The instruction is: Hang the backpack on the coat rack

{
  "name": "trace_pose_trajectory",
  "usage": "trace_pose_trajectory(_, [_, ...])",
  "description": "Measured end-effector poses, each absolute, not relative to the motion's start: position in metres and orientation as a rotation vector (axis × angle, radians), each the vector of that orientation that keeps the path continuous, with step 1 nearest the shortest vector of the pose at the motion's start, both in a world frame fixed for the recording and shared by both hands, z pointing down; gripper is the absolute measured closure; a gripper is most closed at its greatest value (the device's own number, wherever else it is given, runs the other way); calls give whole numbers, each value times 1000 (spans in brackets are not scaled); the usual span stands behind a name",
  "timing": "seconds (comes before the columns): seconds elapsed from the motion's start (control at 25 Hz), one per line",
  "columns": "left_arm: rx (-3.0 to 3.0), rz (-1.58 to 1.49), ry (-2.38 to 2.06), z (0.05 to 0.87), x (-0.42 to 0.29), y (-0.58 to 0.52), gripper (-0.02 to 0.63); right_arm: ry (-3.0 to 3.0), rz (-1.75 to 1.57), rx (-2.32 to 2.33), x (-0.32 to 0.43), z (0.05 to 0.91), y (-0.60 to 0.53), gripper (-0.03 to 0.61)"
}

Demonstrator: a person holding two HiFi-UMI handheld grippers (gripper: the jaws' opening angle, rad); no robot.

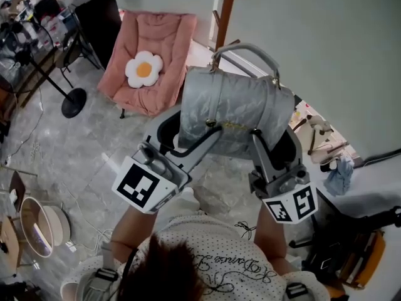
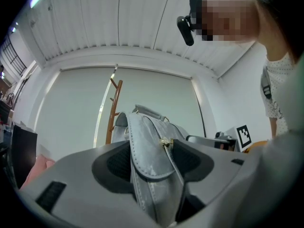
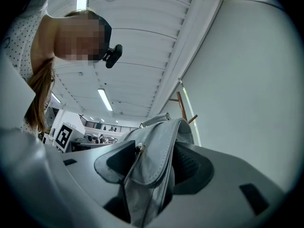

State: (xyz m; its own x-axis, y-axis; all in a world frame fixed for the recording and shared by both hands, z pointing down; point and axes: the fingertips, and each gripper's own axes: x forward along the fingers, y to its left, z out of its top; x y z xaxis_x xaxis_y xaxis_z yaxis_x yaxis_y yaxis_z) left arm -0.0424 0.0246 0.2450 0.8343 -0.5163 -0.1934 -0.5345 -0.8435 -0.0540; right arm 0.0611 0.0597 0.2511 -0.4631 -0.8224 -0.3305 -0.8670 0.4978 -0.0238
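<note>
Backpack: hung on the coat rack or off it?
Off. Left gripper and right gripper hold the backpack aloft, short of the coat rack.

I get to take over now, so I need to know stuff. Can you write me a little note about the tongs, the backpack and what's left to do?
Left tongs: shut on one side of the backpack.
Right tongs: shut on its other side.
Backpack: held up in the air between both, top handle free.
Coat rack: ahead by the wall, apart from the bag.
Done: bag picked up.
Left: bring it to the rack, probably hook the handle on a peg.
</note>
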Motion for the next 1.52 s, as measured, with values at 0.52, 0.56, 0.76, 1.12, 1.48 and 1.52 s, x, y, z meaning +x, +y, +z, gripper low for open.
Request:
trace_pose_trajectory(0.52, [-2961, 303, 737, 241, -49, -59, 359, 2409, 237, -1508, 52, 244, -17, 333])
trace_pose_trajectory(0.56, [-2960, 301, 740, 240, -47, -66, 359, 2411, 234, -1505, 54, 244, -24, 333])
trace_pose_trajectory(0.76, [-2955, 286, 784, 239, -33, -99, 359, 2433, 235, -1455, 69, 240, -61, 333])
trace_pose_trajectory(1.12, [-2897, 291, 899, 234, 14, -135, 359, 2493, 263, -1319, 118, 233, -106, 333])
trace_pose_trajectory(1.48, [-2880, 273, 961, 235, 20, -164, 359, 2518, 232, -1257, 126, 235, -140, 333])
trace_pose_trajectory(1.52, [-2882, 271, 957, 235, 19, -166, 359, 2515, 231, -1262, 125, 235, -142, 333])
